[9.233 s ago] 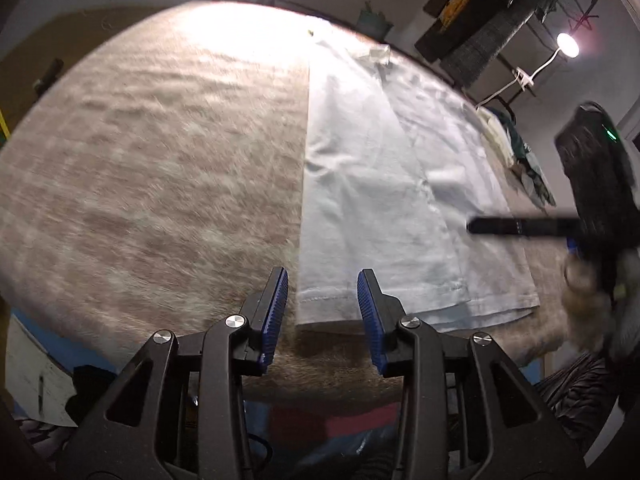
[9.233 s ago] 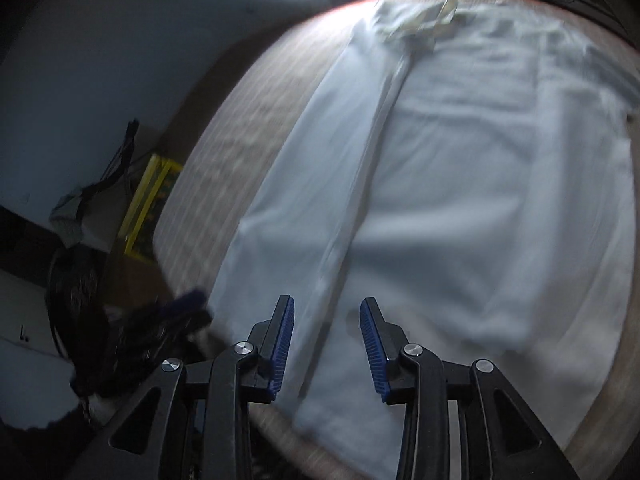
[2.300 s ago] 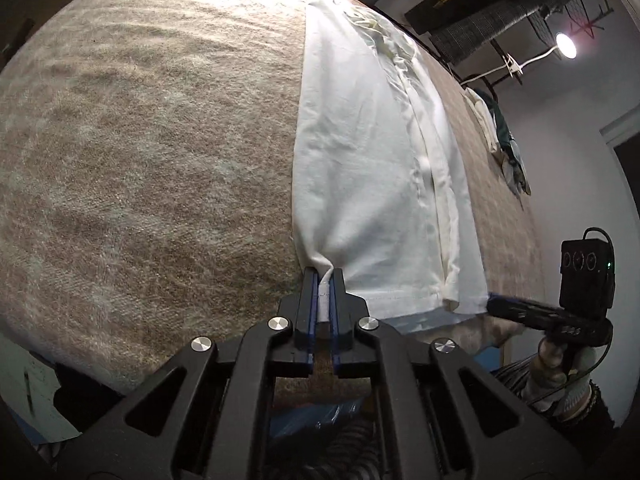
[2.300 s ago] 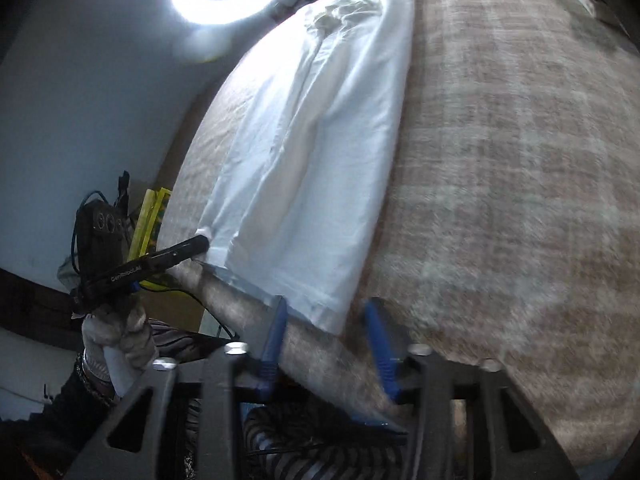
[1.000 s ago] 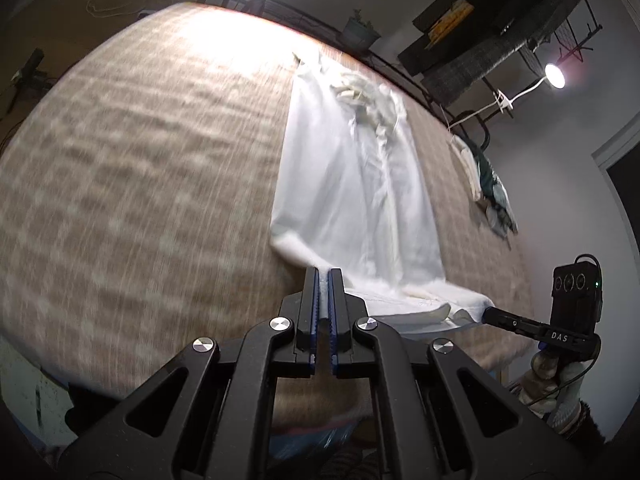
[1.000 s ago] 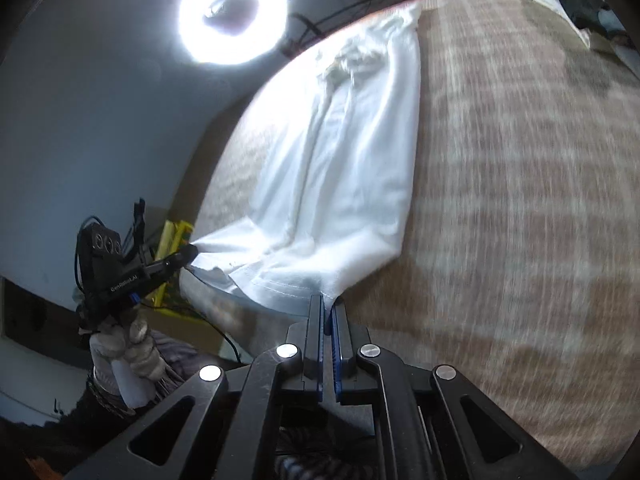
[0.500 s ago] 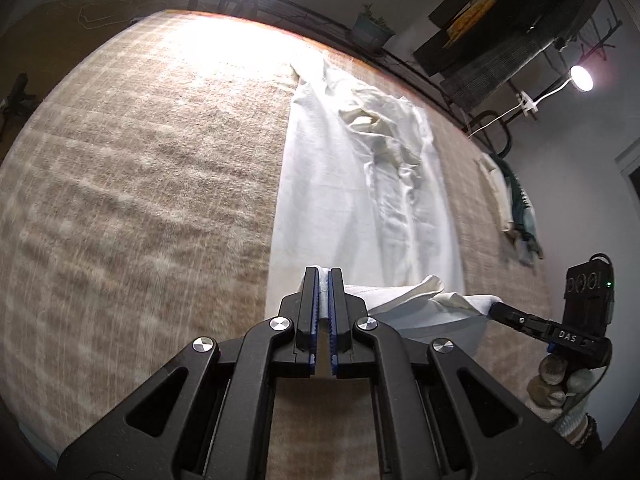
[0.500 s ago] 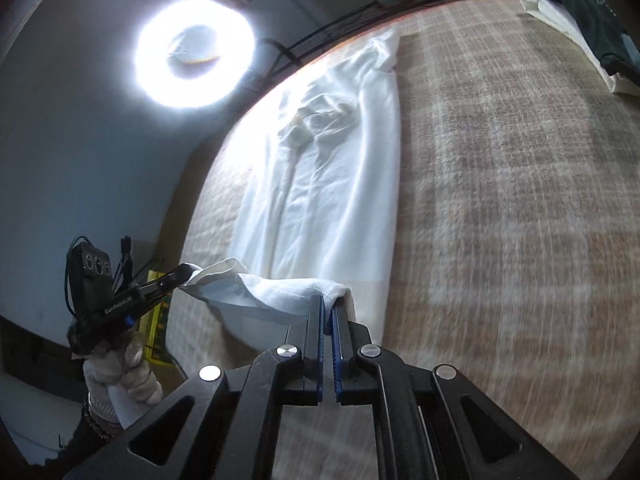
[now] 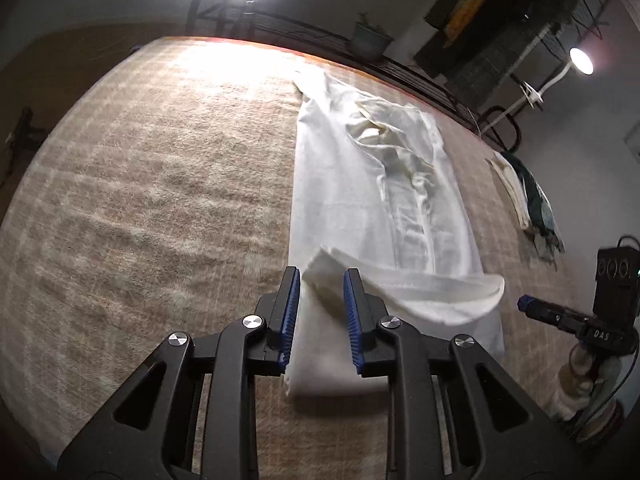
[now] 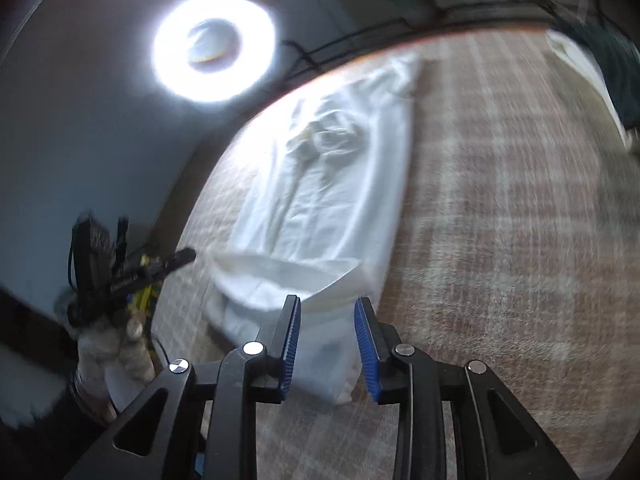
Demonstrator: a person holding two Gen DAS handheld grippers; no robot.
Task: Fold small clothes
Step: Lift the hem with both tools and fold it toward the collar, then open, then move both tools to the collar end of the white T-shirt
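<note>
A white garment (image 9: 360, 184), folded into a long strip, lies on the brown plaid blanket (image 9: 140, 200). Its near hem is turned back over the strip in a loose fold (image 9: 420, 292). My left gripper (image 9: 318, 280) is open just above the left end of that fold, holding nothing. In the right wrist view the garment (image 10: 328, 208) lies ahead and my right gripper (image 10: 326, 310) is open over the right end of the loose fold (image 10: 280, 276). The right gripper also shows at the right of the left wrist view (image 9: 532, 306).
A ring light (image 10: 214, 48) glares beyond the far edge of the blanket. A pile of other clothes (image 9: 528, 196) lies at the blanket's right side. A plant pot (image 9: 368, 40) and dark racks stand behind. The blanket's left half (image 9: 120, 160) holds nothing.
Both grippers carried the near hem up and forward over the garment, then opened and let it go. The hem now lies as a loose fold on the strip.
</note>
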